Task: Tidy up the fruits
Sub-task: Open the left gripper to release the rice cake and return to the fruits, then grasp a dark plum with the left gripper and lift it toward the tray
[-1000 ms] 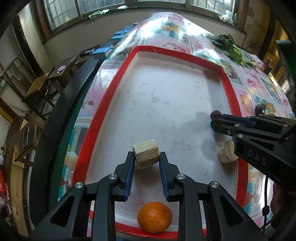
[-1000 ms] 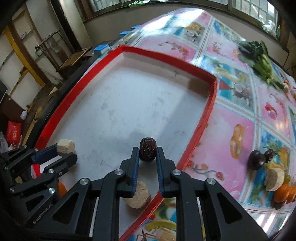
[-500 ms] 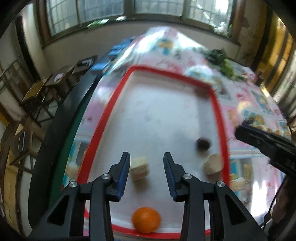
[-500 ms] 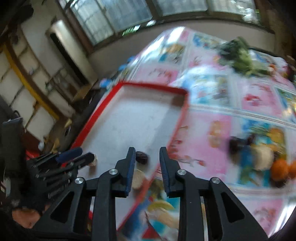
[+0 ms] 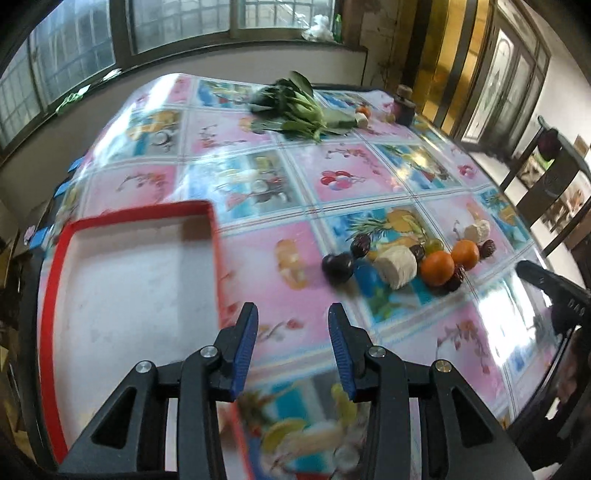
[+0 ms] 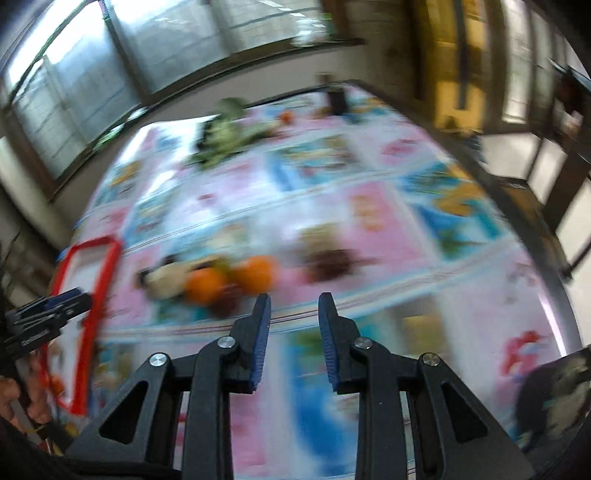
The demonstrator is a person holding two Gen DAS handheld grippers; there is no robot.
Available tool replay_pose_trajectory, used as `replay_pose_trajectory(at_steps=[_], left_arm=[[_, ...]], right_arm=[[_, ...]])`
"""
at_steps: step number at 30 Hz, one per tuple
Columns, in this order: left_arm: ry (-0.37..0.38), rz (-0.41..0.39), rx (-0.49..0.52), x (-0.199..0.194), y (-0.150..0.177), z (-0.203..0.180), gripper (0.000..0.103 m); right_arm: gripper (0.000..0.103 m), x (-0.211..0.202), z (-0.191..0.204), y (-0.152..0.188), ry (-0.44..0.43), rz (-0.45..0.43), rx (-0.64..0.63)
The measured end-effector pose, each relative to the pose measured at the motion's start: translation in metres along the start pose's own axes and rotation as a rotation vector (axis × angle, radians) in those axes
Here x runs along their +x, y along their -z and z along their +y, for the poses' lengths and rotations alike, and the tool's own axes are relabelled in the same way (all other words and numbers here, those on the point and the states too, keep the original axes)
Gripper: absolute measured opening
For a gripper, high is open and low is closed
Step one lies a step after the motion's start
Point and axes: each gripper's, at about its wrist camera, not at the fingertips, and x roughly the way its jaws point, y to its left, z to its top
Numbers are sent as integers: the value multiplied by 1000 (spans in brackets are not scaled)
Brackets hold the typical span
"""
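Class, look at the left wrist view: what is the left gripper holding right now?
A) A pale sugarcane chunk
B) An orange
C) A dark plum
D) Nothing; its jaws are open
D: the left gripper is open with only tablecloth between its blue pads.

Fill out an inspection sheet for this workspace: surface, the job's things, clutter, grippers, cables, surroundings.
Surface: table under a glossy pink and blue fruit-print cloth.
Job's things: red-rimmed tray at the left, its visible part bare; fruit pile on the cloth to its right, with two oranges, a dark plum, pale chunks and small dark fruits, touching or nearly so.
Clutter: leafy greens and small items at the far edge.
Grippers: left gripper jaws open, empty, over the cloth beside the tray; right gripper jaws open, empty, view motion-blurred.
Cables: nothing seen.
Surroundings: windows behind, a chair at right.
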Motion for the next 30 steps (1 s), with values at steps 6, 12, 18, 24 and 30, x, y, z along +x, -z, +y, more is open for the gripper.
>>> replay_pose_trajectory(at_steps=[6, 12, 18, 24, 30], left_arm=[[-31, 40, 35, 31, -16, -12, 39], [-31, 66, 40, 40, -17, -9, 39], [-31, 85, 55, 48, -17, -14, 39], [-22, 94, 41, 56, -19, -13, 39], [-12, 75, 33, 56, -25, -14, 48]], right_arm=[[28, 21, -37, -12, 19, 33, 29], [28, 39, -31, -19, -13, 51, -28], [28, 50, -21, -21, -34, 71, -65], [28, 57, -21, -25, -31, 76, -64], [28, 61, -21, -26, -19, 76, -71]])
